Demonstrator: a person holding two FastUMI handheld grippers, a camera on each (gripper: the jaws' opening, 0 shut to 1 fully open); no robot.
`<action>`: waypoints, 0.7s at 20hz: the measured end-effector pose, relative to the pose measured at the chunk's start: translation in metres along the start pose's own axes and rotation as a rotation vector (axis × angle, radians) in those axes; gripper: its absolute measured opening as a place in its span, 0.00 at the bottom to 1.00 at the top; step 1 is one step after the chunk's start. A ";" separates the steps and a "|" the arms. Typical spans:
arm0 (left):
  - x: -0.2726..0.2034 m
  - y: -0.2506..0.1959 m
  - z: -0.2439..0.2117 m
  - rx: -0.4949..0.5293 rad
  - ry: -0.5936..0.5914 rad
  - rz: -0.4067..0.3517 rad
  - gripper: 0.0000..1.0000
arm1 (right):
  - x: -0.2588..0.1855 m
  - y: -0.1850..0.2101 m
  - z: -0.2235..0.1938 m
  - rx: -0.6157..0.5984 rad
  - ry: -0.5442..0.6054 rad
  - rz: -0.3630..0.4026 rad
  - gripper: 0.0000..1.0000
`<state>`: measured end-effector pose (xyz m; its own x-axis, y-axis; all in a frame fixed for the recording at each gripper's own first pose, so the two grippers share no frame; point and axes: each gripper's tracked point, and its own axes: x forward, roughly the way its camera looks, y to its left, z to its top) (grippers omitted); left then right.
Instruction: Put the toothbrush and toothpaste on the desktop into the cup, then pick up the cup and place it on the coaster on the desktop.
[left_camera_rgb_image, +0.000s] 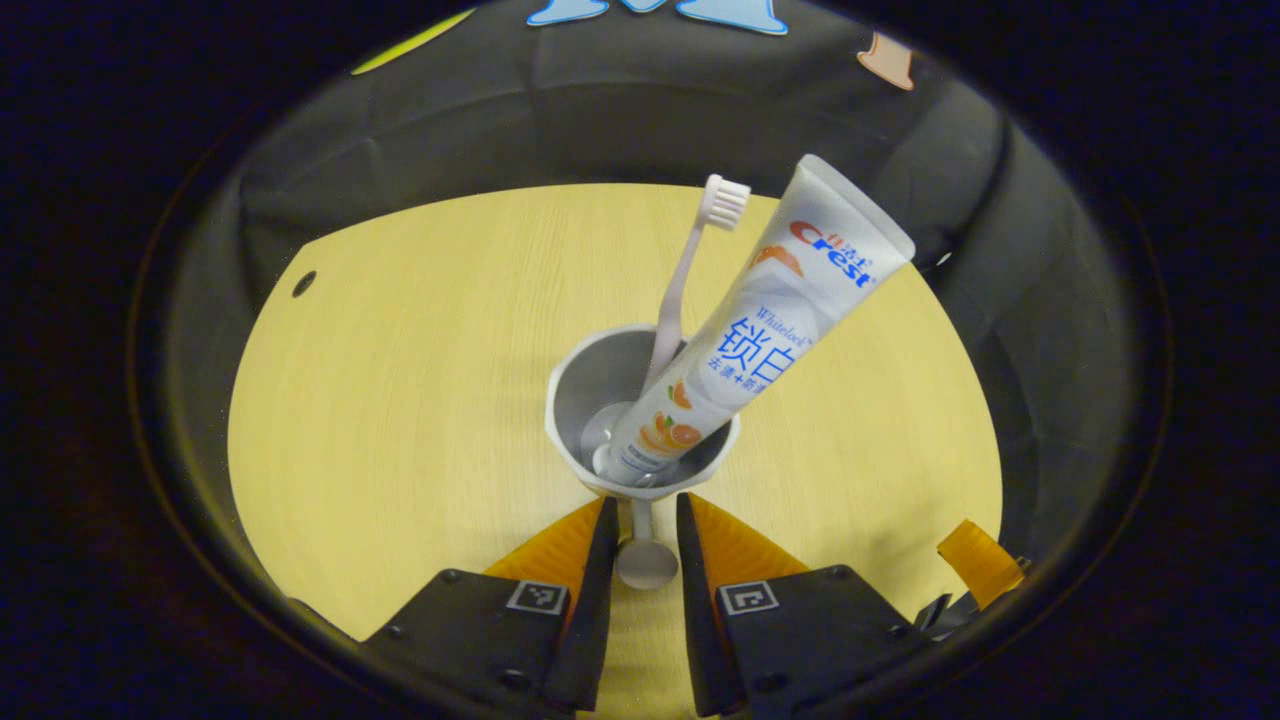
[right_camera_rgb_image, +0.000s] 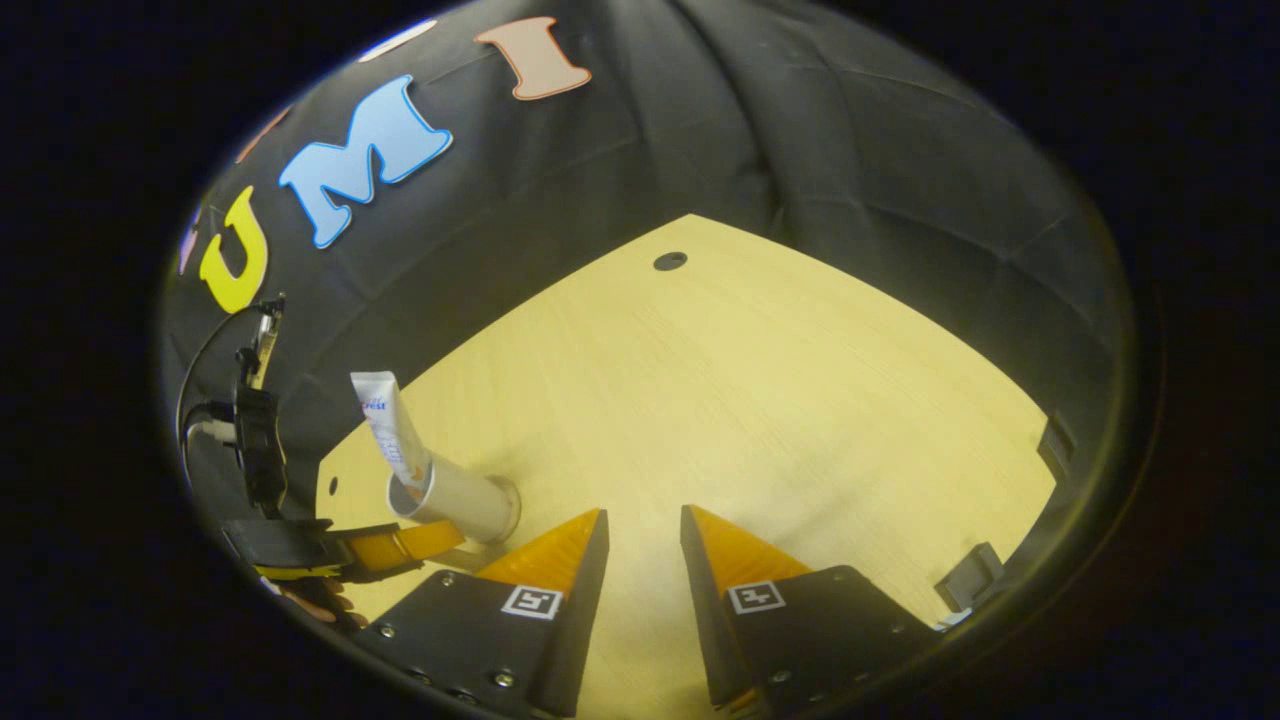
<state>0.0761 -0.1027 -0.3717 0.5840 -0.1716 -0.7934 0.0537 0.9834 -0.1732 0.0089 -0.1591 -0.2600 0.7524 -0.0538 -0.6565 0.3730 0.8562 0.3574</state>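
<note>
Cup (left_camera_rgb_image: 640, 420) gripped by its handle (left_camera_rgb_image: 645, 555), toothbrush (left_camera_rgb_image: 690, 280) and toothpaste (left_camera_rgb_image: 760, 320) standing inside.
Left gripper (left_camera_rgb_image: 643, 540) is clamped on the handle at 6 o'clock; right gripper (right_camera_rgb_image: 645, 555) hangs with fingers apart above the bare desktop (right_camera_rgb_image: 760, 400), cup at its 9 o'clock.

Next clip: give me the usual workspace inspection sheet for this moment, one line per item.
Surface: pale wood desktop with a small round hole.
Job's things: cup holds the toothbrush, head up, and the toothpaste, leaning out to one side. Coaster: cannot tell.
Clutter: nothing seen.
Grippers: left gripper has its fingers on either side of the cup's handle; whether they press on it cannot be told. Right gripper open, holding nothing, over bare desktop.
Cables: dark cable looping behind the left gripper in the right gripper view.
Surroundings: black cloth wall.
</note>
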 end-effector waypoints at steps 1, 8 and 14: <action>-0.004 -0.004 0.003 0.009 -0.013 -0.007 0.48 | -0.001 0.002 -0.001 -0.005 -0.002 0.007 0.43; -0.054 -0.008 0.011 0.044 -0.110 -0.038 0.66 | -0.018 0.029 0.002 -0.057 -0.033 0.068 0.46; -0.122 0.020 0.036 0.011 -0.293 -0.023 0.69 | -0.048 0.071 0.015 -0.170 -0.113 0.149 0.46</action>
<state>0.0347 -0.0604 -0.2574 0.7915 -0.1711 -0.5867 0.0774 0.9803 -0.1815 0.0080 -0.1030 -0.1933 0.8520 0.0306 -0.5226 0.1638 0.9326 0.3217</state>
